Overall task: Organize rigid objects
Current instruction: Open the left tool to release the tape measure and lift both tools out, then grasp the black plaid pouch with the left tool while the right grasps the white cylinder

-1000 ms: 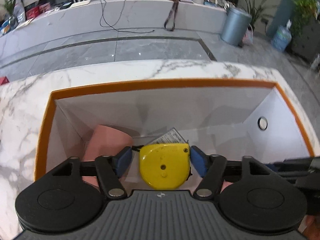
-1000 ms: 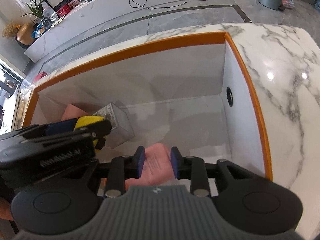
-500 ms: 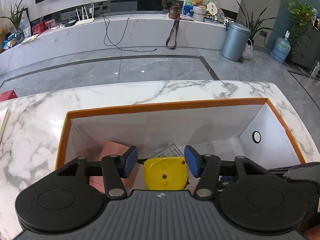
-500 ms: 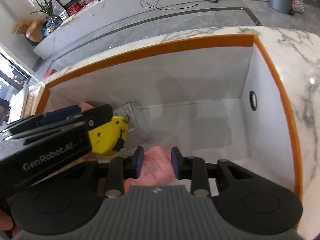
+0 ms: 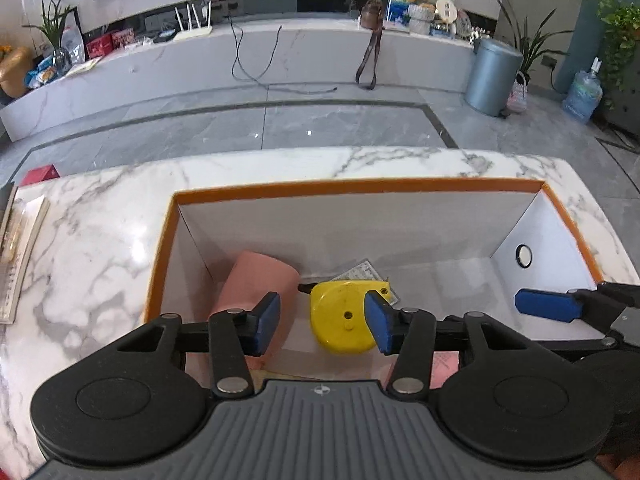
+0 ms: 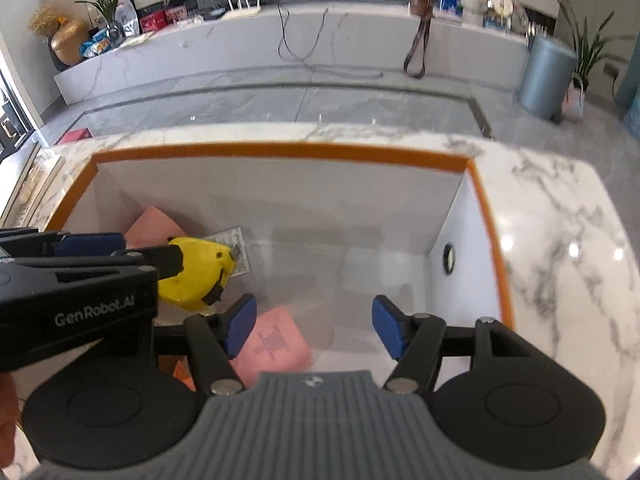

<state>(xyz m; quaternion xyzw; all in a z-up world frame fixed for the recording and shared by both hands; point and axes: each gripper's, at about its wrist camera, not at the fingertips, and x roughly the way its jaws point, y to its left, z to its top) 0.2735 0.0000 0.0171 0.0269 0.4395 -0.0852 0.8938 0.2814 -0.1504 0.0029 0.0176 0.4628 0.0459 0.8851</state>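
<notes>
A white box with an orange rim [image 5: 352, 187] stands on the marble counter; it also shows in the right wrist view [image 6: 280, 151]. Inside lie a yellow tape measure [image 5: 344, 320] [image 6: 196, 276], a pink roll [image 5: 252, 280], a clear printed packet [image 6: 236, 248] and a flat pink packet [image 6: 276, 344]. My left gripper [image 5: 322, 322] is open above the box, the tape measure lying loose below between its pads. My right gripper [image 6: 312, 330] is open and empty above the pink packet, to the right of the left gripper.
The box's right wall has a round hole [image 5: 523, 255]. A book or frame [image 5: 16, 256] lies on the counter at the far left. Beyond the counter are a tiled floor, a long low bench and a grey bin [image 5: 494, 76].
Both grippers opened and rose out of the box. The left one let go of the yellow tape measure, the right one let go of the pink packet; both objects now lie in the box.
</notes>
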